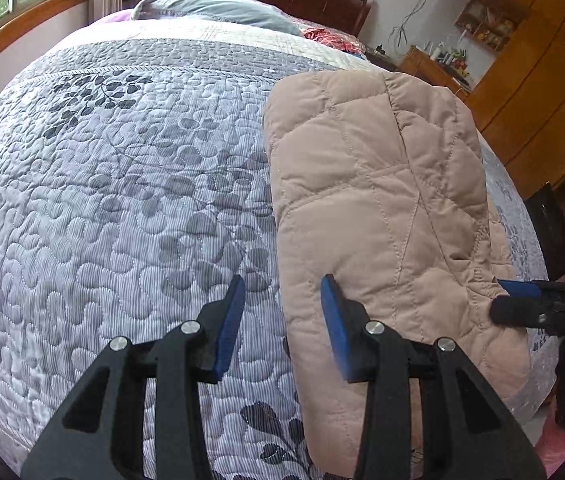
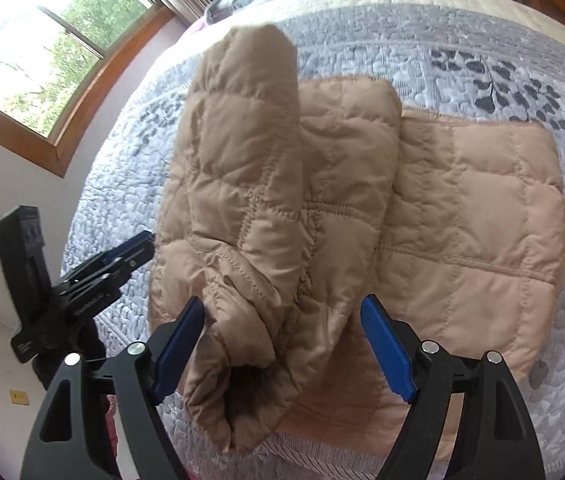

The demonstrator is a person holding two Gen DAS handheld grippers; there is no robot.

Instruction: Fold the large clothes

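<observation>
Folded beige quilted puffer jacket [image 2: 362,200] lies on the grey leaf-patterned bedspread [image 1: 122,180]. Left gripper [image 1: 282,320] part open, empty; right gripper [image 2: 282,344] wide open around the sleeve, not gripping.

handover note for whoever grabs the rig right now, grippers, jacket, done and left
Left gripper: open, holding nothing, over the jacket's edge.
Right gripper: open, astride the sleeve, pads not pressing it.
Jacket: beige quilted, on the bed cover, body folded flat, sleeve lying along the top.
Done: main folds appear in.
Left: probably tidy the loose sleeve end and perhaps one more fold.
</observation>
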